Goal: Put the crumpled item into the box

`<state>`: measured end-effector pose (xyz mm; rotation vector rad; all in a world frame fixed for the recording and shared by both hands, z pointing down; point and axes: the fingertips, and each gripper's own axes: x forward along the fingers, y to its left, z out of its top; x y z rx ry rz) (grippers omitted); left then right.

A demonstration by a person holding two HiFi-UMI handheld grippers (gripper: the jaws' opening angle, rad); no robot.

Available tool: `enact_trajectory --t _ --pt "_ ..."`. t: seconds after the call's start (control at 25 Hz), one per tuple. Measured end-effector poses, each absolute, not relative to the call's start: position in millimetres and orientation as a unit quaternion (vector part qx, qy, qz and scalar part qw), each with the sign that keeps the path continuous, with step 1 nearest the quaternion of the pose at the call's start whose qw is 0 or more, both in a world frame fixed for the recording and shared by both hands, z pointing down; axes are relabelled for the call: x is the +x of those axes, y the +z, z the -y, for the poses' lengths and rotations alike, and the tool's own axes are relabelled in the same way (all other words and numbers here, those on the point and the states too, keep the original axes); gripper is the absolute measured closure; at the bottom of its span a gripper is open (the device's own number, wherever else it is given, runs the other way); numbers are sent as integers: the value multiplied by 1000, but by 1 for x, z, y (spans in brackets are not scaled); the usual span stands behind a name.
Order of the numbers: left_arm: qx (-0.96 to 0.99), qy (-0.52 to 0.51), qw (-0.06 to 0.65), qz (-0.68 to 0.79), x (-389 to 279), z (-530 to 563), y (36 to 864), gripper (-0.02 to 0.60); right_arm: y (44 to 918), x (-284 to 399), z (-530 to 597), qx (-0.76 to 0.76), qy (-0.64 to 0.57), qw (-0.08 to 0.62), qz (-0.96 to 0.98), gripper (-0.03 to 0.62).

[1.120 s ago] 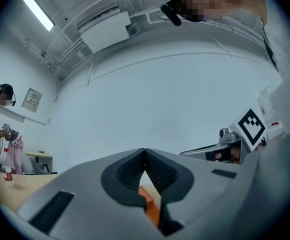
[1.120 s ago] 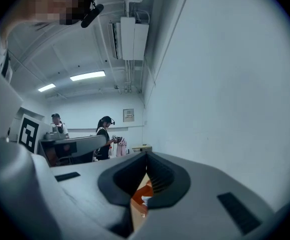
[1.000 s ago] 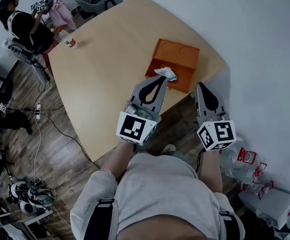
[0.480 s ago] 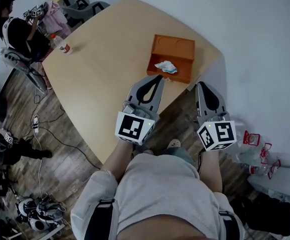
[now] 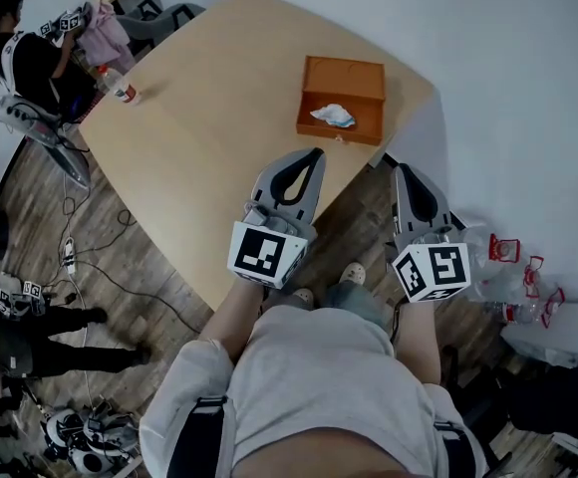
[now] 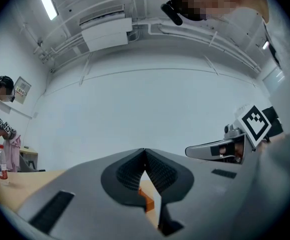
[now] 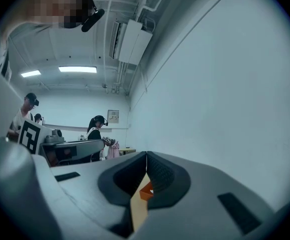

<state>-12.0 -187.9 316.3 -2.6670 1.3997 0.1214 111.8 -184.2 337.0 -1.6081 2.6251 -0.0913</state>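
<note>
An orange box stands open near the far right corner of the light wooden table. The crumpled white item lies inside it, toward the front. My left gripper hovers over the table's near edge, short of the box, its jaws closed tip to tip with nothing in them. My right gripper is held off the table's right side, above the floor, also shut and empty. A sliver of the orange box shows below the closed tips in the left gripper view, and the orange box likewise in the right gripper view.
A bottle stands at the table's far left edge. A person sits beyond that corner holding pink cloth. Cables run over the wooden floor at left. Clear containers with red clips lie on the floor at right.
The box with the crumpled item in it now sits farther from both grippers; the view has drawn back from the table. Both grippers stay shut.
</note>
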Motion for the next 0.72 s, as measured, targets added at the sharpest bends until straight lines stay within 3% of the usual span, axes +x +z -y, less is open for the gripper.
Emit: enact_trajectory --t 0.72 --pt "-892 38 62 -446 -54 138 319 568 335 69 128 -541 -20 39 -840 583"
